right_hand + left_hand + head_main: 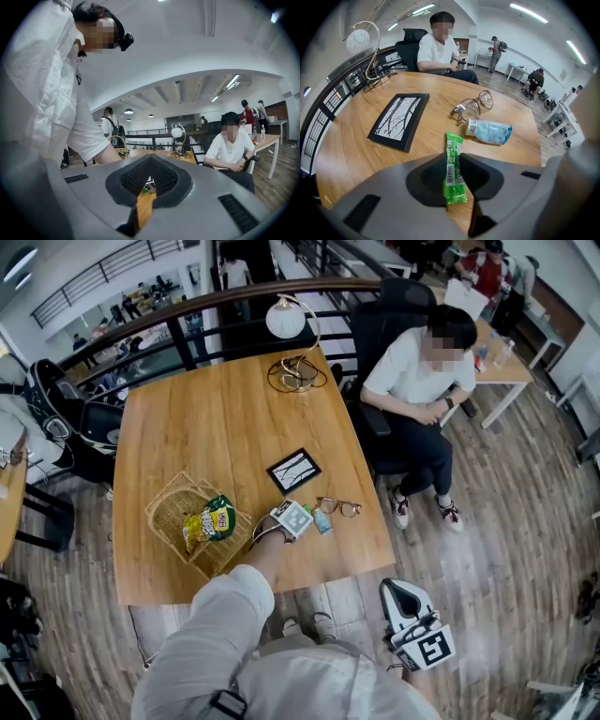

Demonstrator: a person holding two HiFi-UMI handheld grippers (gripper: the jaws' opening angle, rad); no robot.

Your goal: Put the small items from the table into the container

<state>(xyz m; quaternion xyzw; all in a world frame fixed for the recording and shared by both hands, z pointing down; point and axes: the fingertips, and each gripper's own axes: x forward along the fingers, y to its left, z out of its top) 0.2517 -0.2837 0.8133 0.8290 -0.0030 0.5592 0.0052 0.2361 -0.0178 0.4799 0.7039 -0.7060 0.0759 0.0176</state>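
While the left gripper [452, 159] pinches the green packet [453, 146] near the front right edge of the counter [187, 418], it should squeeze firmly and lift straight up, so the thin packet does not slip. Next comes a careful trip to the basket [164, 507] at the front left corner. The right gripper [150, 161] is shut on nothing, off the counter.

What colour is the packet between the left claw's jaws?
The packet is bright green with a white barcode label, best seen in the left gripper view.
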